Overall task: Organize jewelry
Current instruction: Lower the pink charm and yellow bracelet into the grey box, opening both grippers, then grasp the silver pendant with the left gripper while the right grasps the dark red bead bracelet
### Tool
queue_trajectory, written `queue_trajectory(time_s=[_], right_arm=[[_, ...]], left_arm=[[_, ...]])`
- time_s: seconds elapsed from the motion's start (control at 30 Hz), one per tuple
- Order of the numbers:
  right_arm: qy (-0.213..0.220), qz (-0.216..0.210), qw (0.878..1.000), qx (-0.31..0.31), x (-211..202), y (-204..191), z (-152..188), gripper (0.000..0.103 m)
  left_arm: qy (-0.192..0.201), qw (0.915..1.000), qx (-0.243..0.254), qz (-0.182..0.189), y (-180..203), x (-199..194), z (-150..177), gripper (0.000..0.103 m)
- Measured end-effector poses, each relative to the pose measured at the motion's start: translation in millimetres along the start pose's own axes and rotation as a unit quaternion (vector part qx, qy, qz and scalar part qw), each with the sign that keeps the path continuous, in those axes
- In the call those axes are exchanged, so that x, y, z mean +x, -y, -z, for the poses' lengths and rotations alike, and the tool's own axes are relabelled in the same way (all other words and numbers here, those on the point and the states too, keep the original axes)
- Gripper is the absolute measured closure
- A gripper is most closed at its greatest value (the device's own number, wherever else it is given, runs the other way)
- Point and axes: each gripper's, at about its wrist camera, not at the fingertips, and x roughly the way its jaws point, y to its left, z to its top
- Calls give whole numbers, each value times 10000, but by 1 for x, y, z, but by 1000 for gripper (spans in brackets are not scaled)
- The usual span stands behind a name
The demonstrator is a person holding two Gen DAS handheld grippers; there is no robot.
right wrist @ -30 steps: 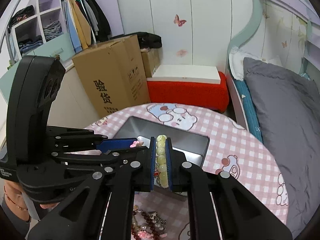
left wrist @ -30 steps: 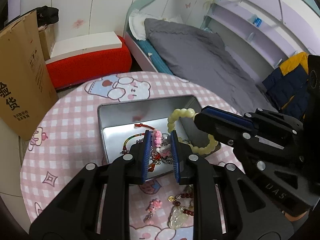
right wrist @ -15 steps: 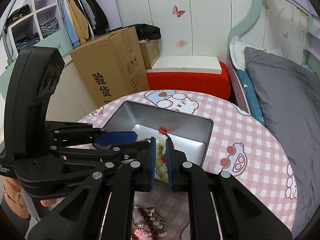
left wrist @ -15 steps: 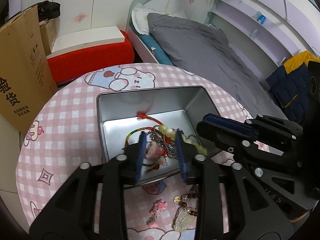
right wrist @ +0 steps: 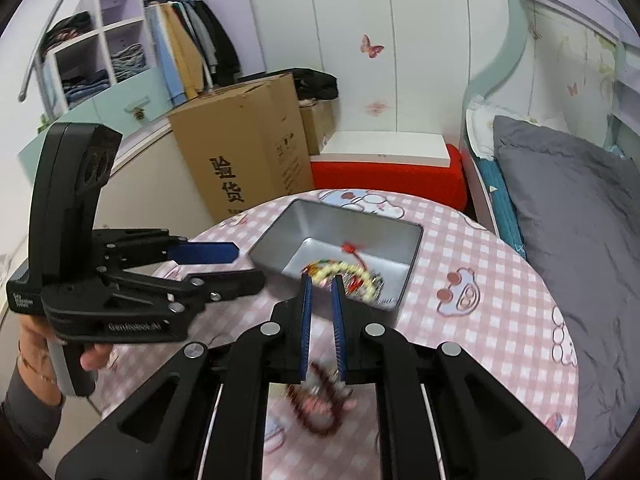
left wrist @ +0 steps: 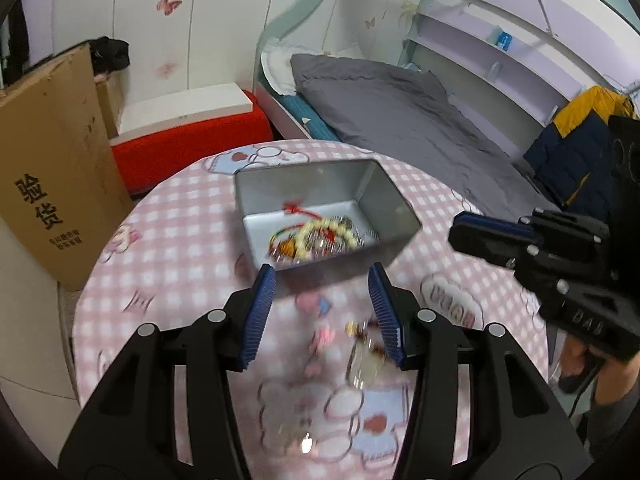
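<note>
An open metal tin (left wrist: 384, 196) (right wrist: 276, 240) sits on the round pink checked table. In it lie a pale bead bracelet (left wrist: 332, 230) (right wrist: 352, 270), red cords and chains. My left gripper (left wrist: 321, 270) (right wrist: 248, 266) hovers just short of the tin's near wall. Its jaws are opening and nothing is between the blue pads. My right gripper (right wrist: 321, 280) (left wrist: 456, 236) is shut and empty, held back from the tin's near corner. Blurred loose pieces remain on the cloth: a pink charm (left wrist: 324, 336) and a red bead string with a pale pendant (left wrist: 366, 354) (right wrist: 320, 404).
A tall cardboard box (right wrist: 240, 160) and a red bench with a white top (right wrist: 384, 172) stand beyond the table's far edge. A bed with a grey duvet (left wrist: 400, 112) runs along the right. A hand (right wrist: 94, 358) holds the left gripper's handle.
Both grippers have drawn back from the tin. The left jaws opened and let go of the pink charm cluster. The bead bracelet has left the right gripper and lies in the tin.
</note>
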Motion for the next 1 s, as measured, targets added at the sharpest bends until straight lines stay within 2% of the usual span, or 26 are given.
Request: queue_trajectory(time_s=[0.2, 0.43, 0.6, 0.83, 0.93, 1.0], right_arm=[[-101, 0, 9999, -97, -11, -14, 28, 91], [-278, 62, 9995, -98, -10, -21, 59, 89], [-417, 133, 9990, -122, -4, -23, 75, 86], [-649, 332, 9968, -319, 15, -21, 88, 85], [-729, 400, 9955, -462, 24, -23, 91, 85], [-783, 463, 9942, -572, 31, -25, 93, 84]], left_arm=[[-61, 9994, 146, -291, -2, -16, 44, 52], [-419, 9982, 186, -399, -4, -6, 88, 52], [-602, 9967, 276, -468, 1, 7, 103, 52], [-556, 9957, 409, -618, 6, 11, 105, 52], [-505, 9940, 549, -798, 9, 13, 107, 64], [-492, 9942, 570, -772, 8, 13, 106, 78]])
